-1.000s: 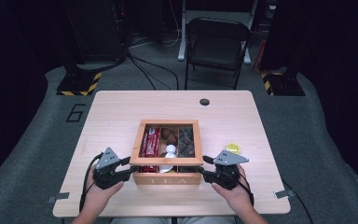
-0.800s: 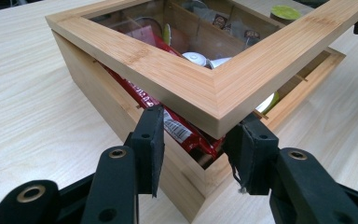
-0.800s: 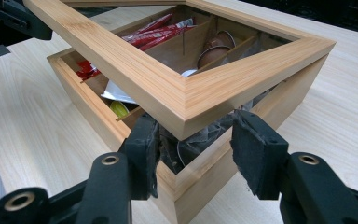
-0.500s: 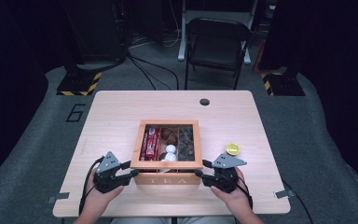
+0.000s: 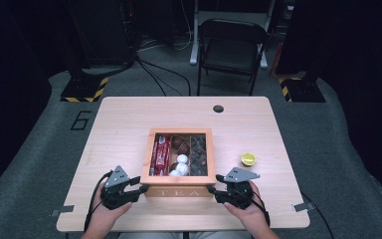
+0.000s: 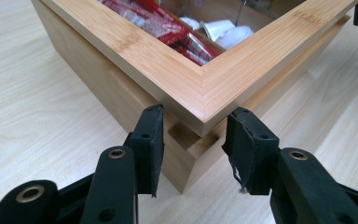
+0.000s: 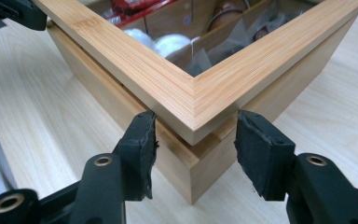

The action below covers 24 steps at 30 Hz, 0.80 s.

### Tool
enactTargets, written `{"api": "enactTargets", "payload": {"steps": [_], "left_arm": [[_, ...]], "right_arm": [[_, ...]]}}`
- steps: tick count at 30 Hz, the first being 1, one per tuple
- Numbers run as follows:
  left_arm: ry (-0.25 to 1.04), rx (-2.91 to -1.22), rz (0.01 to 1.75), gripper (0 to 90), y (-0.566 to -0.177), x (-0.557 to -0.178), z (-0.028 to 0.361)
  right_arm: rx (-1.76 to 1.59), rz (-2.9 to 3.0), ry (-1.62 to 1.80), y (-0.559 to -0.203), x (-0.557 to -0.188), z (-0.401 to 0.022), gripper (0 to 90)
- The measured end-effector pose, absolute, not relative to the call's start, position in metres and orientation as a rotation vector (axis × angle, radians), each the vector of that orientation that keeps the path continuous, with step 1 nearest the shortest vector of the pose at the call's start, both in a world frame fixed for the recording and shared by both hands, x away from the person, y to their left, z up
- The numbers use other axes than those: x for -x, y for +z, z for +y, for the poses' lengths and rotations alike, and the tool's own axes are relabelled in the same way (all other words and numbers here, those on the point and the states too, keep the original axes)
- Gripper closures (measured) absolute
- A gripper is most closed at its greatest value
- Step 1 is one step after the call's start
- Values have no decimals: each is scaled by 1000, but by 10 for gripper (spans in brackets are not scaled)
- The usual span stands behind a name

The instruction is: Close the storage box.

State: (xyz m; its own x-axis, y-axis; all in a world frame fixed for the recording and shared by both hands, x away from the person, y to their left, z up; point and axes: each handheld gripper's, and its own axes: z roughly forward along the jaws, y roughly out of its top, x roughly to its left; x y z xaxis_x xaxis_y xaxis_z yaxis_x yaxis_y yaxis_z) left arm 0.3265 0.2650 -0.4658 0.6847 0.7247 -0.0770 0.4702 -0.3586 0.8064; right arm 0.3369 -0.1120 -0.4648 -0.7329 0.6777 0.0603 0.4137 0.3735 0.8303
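At the near corners of the tea box [image 5: 180, 191], my left gripper [image 6: 193, 140] pinched the lid's corner; my right gripper [image 7: 193, 140], jaws just opening, straddled its corner untouching. Next, I judged, regripping for an even lift.

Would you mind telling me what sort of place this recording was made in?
Probably a lab or studio set up for recording: a lone wooden table on grey carpet, dark surroundings, cables trailing over the floor, a stand base with hazard tape, and a folding chair.

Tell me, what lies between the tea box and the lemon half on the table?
Nothing: in the high view, the stretch of table between the wooden tea box and the lemon half is bare wood.
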Motion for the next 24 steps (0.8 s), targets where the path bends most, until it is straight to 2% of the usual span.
{"api": "enactTargets", "payload": {"steps": [4, 14, 17, 24], "left_arm": [[392, -2088, 916, 559, -471, -325, 263], [363, -2035, 941, 549, -471, -324, 267], [372, -2015, 951, 503, -468, -323, 270], [357, -1987, 951, 462, -463, -320, 279]], "right_arm": [[-1007, 2353, 1324, -466, -336, -115, 473], [-1010, 2354, 1327, -467, -338, -116, 468], [-998, 2340, 1344, -464, -337, -117, 462], [-1023, 2284, 1395, -456, -339, -127, 436]]}}
